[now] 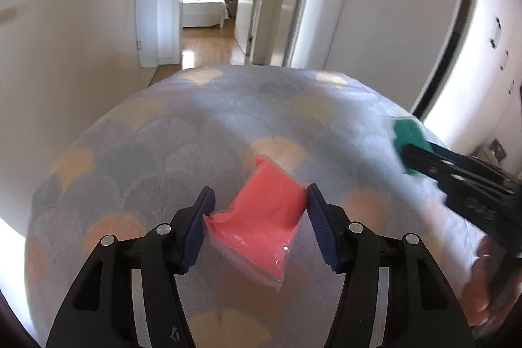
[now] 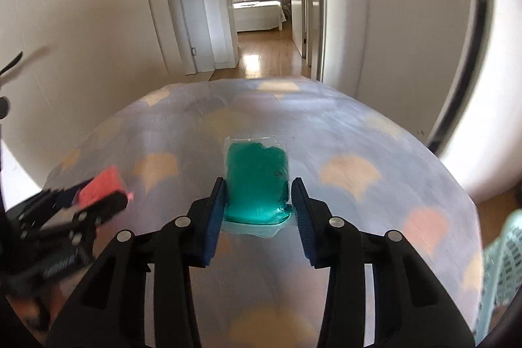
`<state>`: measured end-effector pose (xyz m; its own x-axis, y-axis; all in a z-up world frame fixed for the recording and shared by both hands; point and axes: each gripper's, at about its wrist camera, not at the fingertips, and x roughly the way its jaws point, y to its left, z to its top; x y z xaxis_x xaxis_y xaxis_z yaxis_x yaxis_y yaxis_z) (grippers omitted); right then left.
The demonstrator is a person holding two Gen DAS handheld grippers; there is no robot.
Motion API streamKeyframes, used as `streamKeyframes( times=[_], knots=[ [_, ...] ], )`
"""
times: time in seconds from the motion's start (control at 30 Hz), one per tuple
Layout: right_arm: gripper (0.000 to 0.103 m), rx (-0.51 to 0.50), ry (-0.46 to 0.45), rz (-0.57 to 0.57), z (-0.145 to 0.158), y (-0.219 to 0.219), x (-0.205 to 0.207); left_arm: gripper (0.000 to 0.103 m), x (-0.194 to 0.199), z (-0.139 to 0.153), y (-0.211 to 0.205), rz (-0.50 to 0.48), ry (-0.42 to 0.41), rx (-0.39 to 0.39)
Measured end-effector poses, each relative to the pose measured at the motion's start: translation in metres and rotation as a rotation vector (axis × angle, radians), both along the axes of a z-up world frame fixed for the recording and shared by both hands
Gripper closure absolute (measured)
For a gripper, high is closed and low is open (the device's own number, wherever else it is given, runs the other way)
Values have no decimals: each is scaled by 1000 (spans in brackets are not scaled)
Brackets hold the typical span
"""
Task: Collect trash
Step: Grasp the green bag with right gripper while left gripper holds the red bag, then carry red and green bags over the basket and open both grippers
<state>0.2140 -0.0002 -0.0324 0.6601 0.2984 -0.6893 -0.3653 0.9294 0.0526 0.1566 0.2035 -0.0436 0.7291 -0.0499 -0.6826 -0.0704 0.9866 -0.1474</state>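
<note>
A home bedroom. A bed (image 1: 293, 119) with a fan-patterned cover fills the foreground. At twelve o'clock, a hallway (image 2: 261, 57) with wooden floor reaches another bedroom (image 2: 257, 12).

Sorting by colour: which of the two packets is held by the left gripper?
The pink packet, clamped in the left gripper; the green packet sits in the right gripper.

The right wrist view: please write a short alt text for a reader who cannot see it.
The right gripper closes its blue pads on a clear packet of green material above a round table with a pastel fan-pattern cloth. At left, blurred, the left gripper holds a pink packet; a hallway lies beyond.
</note>
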Motion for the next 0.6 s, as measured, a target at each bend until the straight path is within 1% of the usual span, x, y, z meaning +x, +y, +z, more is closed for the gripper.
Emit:
streamKeyframes(
  times=[0.07,0.13,0.23,0.3,0.43,0.53,0.6],
  knots=[
    [65,11,4,-19,7,-23,-19,47,-10,3,-9,-21,2,-27],
    [65,45,7,-39,12,-42,-34,47,-21,10,-21,-43,-16,-62],
    [65,63,8,-84,19,-70,-57,47,-32,20,-46,-91,-41,-82],
    [65,64,-2,-111,22,-87,-70,47,-36,24,-66,-124,-51,-80],
    [65,106,-3,-163,28,-123,-92,47,-40,27,-104,-197,-63,-76],
    [65,120,-10,-214,36,-155,-104,47,-40,24,-139,-259,-58,-46],
    [65,134,-24,-243,43,-175,-114,47,-41,22,-153,-287,-56,-53]
  ],
)
